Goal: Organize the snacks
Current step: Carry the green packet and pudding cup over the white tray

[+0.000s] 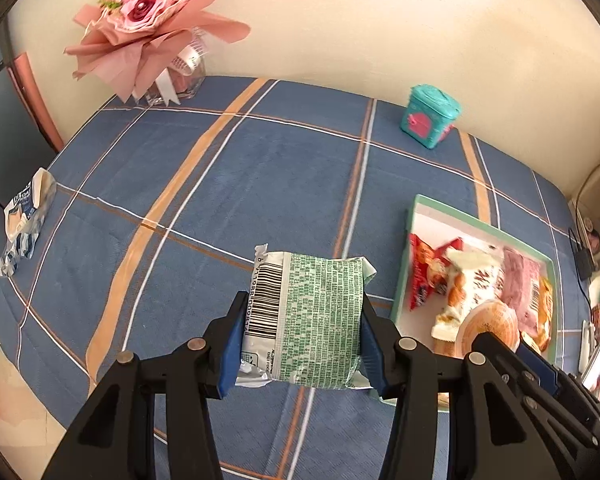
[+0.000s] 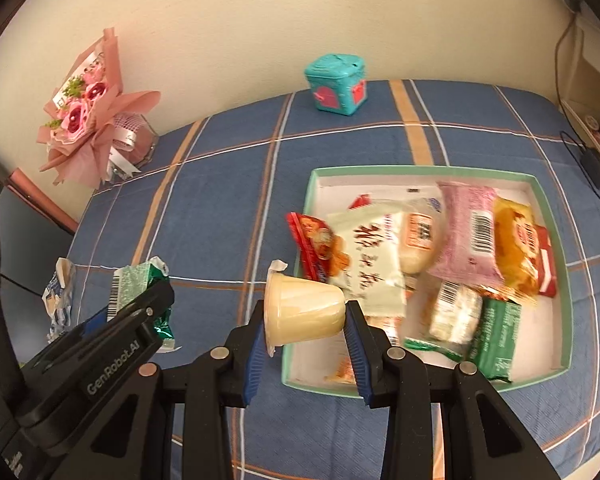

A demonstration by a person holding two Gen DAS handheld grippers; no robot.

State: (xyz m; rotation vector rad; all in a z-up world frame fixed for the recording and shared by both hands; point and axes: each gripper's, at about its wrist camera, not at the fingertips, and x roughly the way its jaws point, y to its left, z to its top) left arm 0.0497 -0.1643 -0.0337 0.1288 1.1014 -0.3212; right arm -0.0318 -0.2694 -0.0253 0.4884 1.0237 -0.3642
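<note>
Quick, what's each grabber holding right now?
Left gripper: closed on the green-and-white snack packet.
Right gripper: closed on the pale yellow jelly cup.

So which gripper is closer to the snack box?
Right. The right gripper, holding a pudding cup, hangs at the snack box's left rim. The left gripper, holding a green packet, is farther left.

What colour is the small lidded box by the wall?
Teal, with pink panels on its sides; it shows best in the right wrist view.
</note>
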